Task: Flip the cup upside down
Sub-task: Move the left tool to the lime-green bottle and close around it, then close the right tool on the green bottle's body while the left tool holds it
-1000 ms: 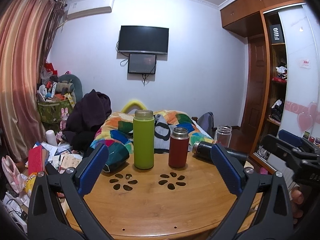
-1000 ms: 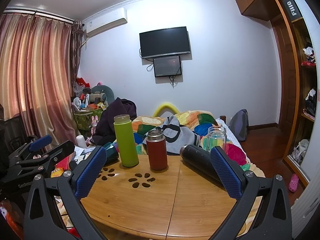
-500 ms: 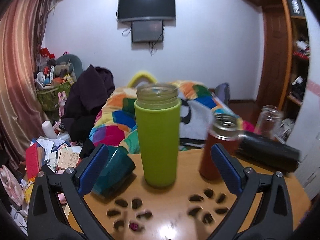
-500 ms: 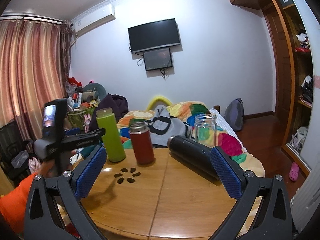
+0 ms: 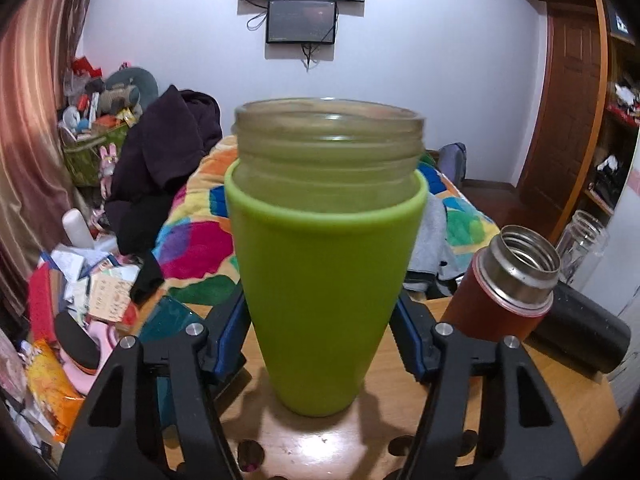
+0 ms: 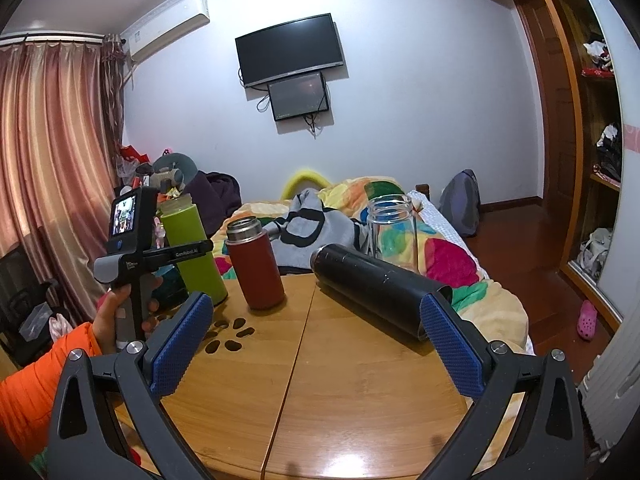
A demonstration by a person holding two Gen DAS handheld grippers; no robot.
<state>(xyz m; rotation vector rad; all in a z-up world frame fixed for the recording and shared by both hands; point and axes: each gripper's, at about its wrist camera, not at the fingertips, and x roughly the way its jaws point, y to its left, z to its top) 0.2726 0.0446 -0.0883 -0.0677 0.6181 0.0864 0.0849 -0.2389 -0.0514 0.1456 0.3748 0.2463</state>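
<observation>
Brought forward since the earlier frame, the left gripper (image 5: 320, 336) is now closed around the upright lime-green sleeved glass cup (image 5: 324, 264), while the right gripper (image 6: 312, 344) is held open above the round wooden table (image 6: 360, 392).

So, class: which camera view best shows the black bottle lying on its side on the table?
The right wrist view: the black bottle lies in full length across the table, just beyond the open right claw. The left wrist view shows only one end of it, at the right edge behind the red flask.
</observation>
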